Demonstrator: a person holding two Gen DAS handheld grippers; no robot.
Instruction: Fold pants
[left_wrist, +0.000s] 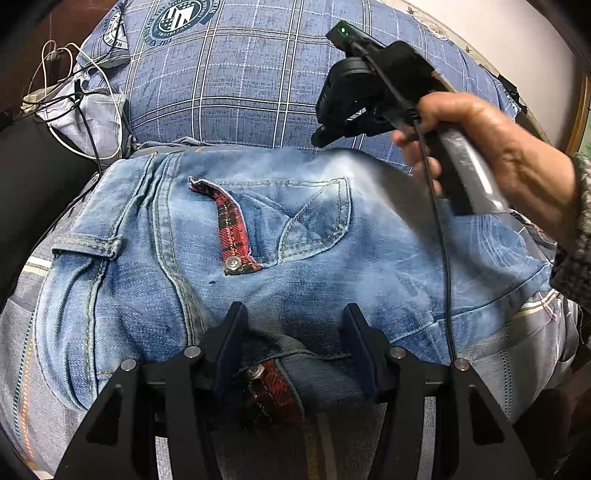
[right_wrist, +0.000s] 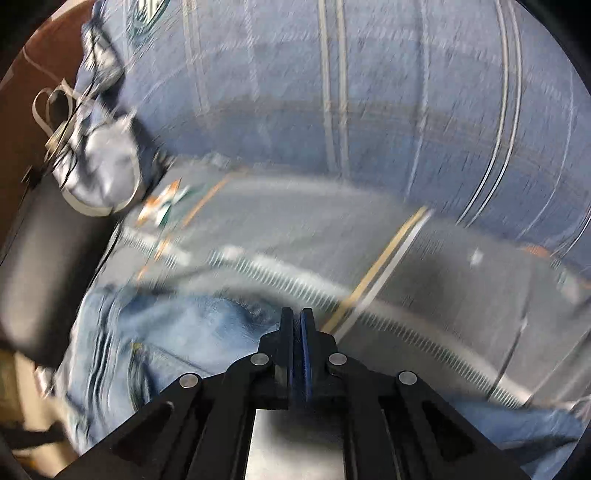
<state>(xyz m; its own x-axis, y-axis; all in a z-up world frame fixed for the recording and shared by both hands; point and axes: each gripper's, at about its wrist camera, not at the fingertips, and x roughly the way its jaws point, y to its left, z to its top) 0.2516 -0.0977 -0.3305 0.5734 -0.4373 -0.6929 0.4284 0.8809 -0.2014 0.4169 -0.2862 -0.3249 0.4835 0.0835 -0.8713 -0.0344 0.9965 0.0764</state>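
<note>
a big blue plaid pillow (left_wrist: 236, 85) with round crests sits at the back. white and black cables (left_wrist: 70, 110) tangle over a pale cloth (left_wrist: 92, 122) at left, beside a black cushion (right_wrist: 40, 266).

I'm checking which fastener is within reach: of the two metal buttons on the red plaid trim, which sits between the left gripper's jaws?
The lower button, at the jeans' near edge between the open jaws of the left gripper; the other button lies farther off, by the pocket.
</note>
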